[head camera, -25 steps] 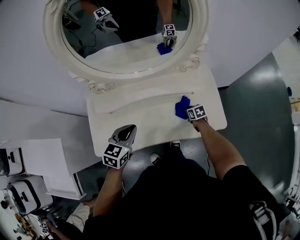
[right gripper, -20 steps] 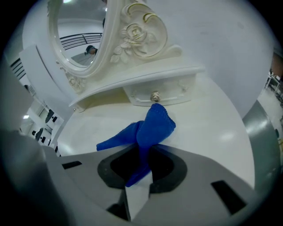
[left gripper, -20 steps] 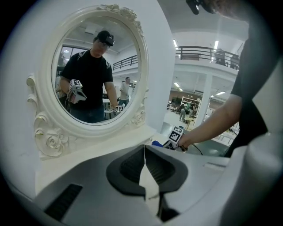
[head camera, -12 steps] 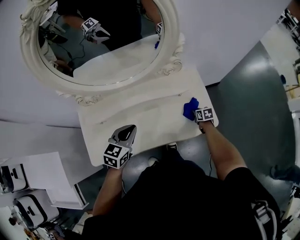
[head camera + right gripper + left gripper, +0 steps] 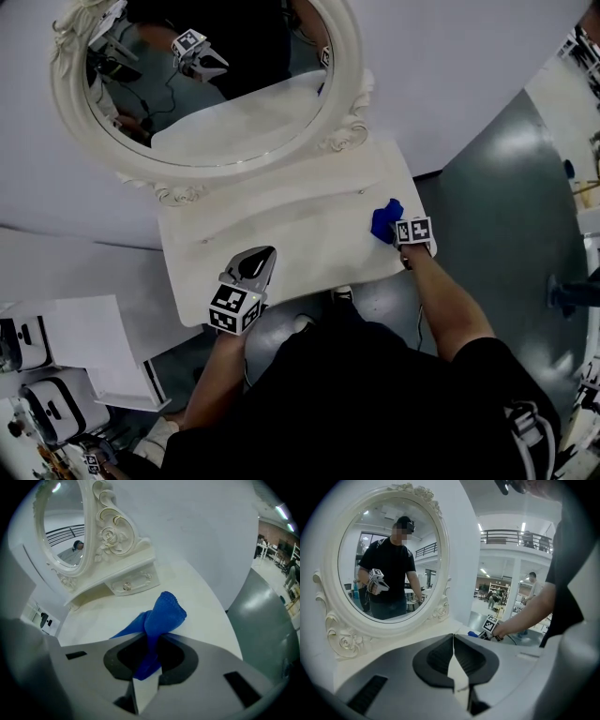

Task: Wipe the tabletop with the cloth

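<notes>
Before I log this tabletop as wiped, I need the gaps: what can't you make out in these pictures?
The tabletop under the cloth: head view, covered by cloth and right gripper.
Stains or dust: head view, too small.
The mirror top: head view, cut off by upper edge.

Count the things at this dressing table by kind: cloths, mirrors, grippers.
Blue cloth: 1
Oval mirror: 1
Grippers: 2, the left gripper and the right gripper
Total: 4
</notes>
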Tool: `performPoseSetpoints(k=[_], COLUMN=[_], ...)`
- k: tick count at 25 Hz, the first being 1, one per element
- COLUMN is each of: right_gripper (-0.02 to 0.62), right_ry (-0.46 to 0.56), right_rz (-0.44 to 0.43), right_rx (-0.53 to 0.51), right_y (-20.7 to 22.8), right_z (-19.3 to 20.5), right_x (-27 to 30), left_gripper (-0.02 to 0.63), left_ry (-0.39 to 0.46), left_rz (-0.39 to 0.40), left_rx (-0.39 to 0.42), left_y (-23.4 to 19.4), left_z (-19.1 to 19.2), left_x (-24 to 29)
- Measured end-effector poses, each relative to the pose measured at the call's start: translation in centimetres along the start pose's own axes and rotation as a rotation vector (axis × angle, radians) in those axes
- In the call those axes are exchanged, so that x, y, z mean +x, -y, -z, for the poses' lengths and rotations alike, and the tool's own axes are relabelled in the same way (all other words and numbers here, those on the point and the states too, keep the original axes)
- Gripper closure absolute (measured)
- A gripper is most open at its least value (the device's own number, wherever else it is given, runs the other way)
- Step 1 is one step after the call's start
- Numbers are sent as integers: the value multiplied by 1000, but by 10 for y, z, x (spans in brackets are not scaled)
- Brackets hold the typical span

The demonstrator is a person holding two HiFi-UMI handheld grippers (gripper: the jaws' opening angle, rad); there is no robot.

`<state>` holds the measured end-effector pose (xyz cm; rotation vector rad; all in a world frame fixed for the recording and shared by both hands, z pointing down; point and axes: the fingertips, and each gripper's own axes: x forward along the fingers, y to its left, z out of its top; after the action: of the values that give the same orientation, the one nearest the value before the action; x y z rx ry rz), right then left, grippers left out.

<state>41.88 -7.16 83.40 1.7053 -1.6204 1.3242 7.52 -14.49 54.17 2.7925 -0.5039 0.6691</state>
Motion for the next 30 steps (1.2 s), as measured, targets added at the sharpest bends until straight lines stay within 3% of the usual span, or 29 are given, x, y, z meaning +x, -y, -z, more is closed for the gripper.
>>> performPoseSetpoints(k=[7,16,21,30], right_gripper=[538,538,538,540], right_ry=[32,-58,-144,-291], right_rz=[-217,-499,-635,-772], right_rx=[-75,-349,-510,-686], right_y=[-108,-327,-446,-584], right_z=[-32,-39,-10,69], right_x=[16,63,70,84], left_gripper=[592,592,592,592], left_ry=[36,69,85,89], left_rz=[-104,-275,-399,-552], left_rx=[-38,-117,-191,-303], left_y=[-16,-54,-57,-61], left_z=[17,63,93,150], left_x=[-50,-135,-199,-285])
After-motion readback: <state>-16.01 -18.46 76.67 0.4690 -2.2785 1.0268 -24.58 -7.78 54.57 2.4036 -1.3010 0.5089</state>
